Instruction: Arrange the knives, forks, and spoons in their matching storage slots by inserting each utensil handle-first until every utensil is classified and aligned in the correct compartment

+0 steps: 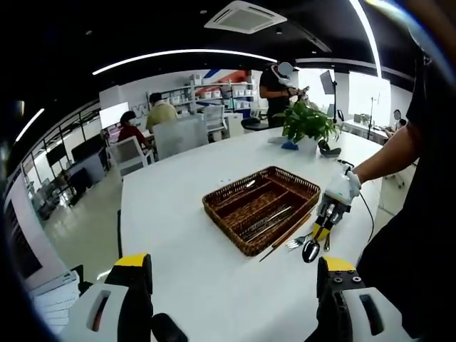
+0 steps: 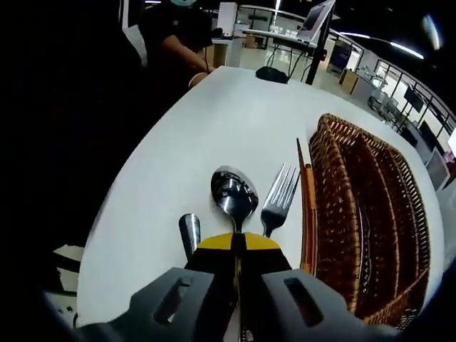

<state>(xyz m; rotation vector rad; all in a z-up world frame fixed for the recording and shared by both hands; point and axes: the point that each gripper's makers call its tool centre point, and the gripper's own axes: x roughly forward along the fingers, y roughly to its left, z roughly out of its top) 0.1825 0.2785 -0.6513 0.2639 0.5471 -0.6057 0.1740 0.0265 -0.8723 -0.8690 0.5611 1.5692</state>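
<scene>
The right gripper (image 2: pixel 239 246) clenches a spoon (image 2: pixel 233 194) by its handle, just beside the basket (image 2: pixel 370 214); stiff, slick steel needs firm mid-handle hold. The left gripper (image 1: pixel 235 274) hangs released

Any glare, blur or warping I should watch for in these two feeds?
Left gripper view: ceiling strip lights bend into arcs, the white table is bright, the basket sharp. Right gripper view: the spoon bowl mirrors the room, the fork is crisp, the left side dark, the right gripper looms large.
</scene>
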